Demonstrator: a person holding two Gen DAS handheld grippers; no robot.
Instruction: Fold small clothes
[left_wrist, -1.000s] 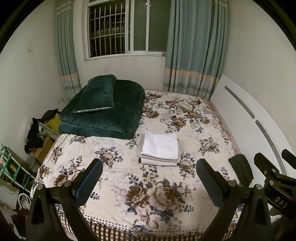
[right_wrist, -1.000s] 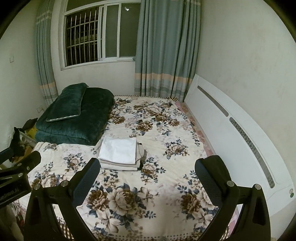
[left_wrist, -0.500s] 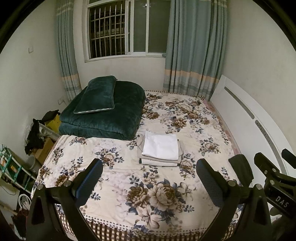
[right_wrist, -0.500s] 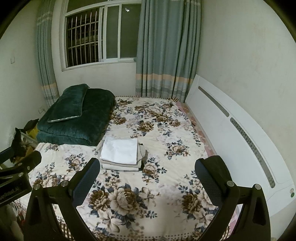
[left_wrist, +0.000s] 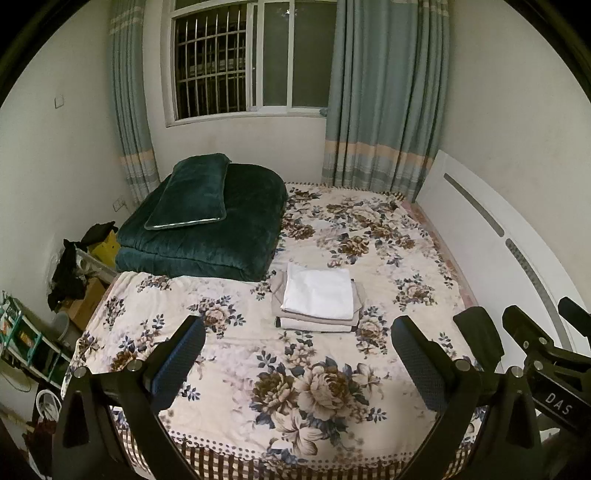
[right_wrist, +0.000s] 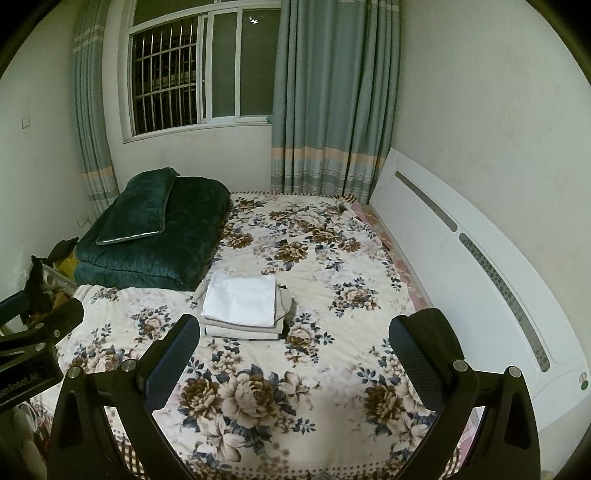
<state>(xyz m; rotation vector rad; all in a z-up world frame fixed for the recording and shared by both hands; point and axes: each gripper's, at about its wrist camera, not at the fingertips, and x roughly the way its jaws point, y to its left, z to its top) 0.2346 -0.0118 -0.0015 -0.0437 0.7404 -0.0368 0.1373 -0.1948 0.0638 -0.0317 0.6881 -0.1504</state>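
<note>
A stack of folded small clothes (left_wrist: 317, 299), white piece on top over beige ones, lies near the middle of the floral bed (left_wrist: 369, 236). It also shows in the right wrist view (right_wrist: 243, 306). My left gripper (left_wrist: 295, 343) is open and empty, held above the bed's near edge, short of the stack. My right gripper (right_wrist: 291, 339) is open and empty too, beside the left one, and its black body shows in the left wrist view (left_wrist: 535, 354).
A folded dark green quilt (left_wrist: 214, 229) with a green pillow (left_wrist: 192, 199) on it lies at the bed's far left. A white headboard (left_wrist: 487, 236) runs along the right. Cluttered boxes and shelves (left_wrist: 74, 280) stand left of the bed.
Both grippers have stayed open and drifted slightly, so the stack sits a touch higher in view. Nothing on the bed has moved.
</note>
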